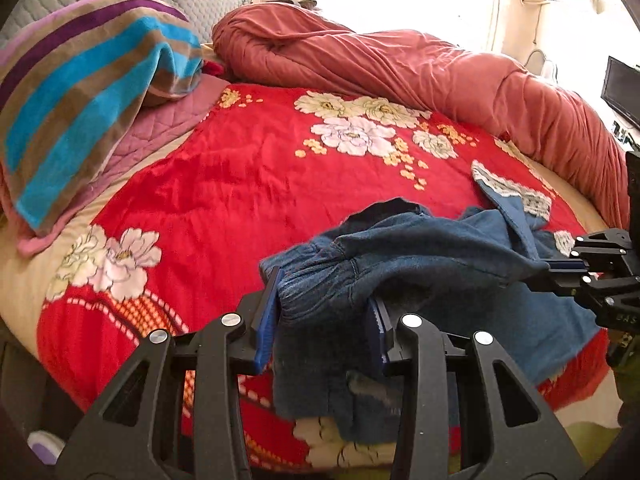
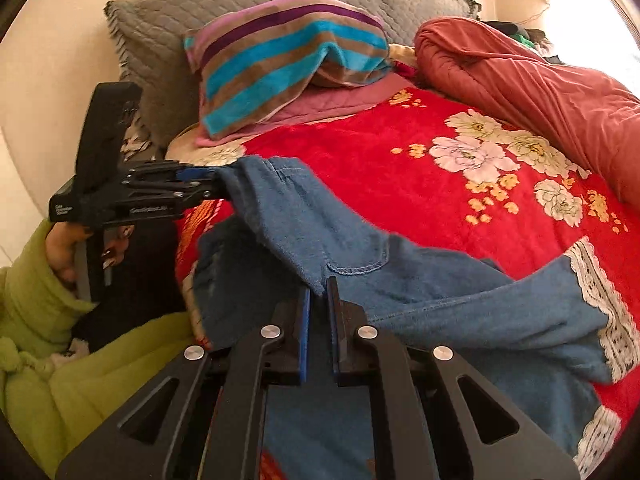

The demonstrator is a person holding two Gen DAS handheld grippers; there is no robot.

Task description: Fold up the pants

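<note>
Blue denim pants (image 1: 432,264) with lace-trimmed hems (image 2: 616,328) hang bunched over the red floral blanket (image 1: 240,184), lifted between both grippers. My left gripper (image 1: 324,312) is shut on the gathered elastic waistband, which fills the gap between its blue pads (image 1: 267,320). In the right wrist view this left gripper (image 2: 214,184) pinches the waistband's edge at the left. My right gripper (image 2: 319,300) is shut on a thin fold of denim near a pocket seam. It also shows at the right edge of the left wrist view as the right gripper (image 1: 554,270), pulling the cloth taut.
A striped towel (image 2: 280,56) lies on a grey quilted pillow (image 2: 168,28) at the head of the bed. A rolled rust-red duvet (image 1: 400,64) runs along the far side. A dark screen (image 1: 622,88) stands at the right. A hand (image 2: 60,252) in a green sleeve (image 2: 32,304) holds the left gripper.
</note>
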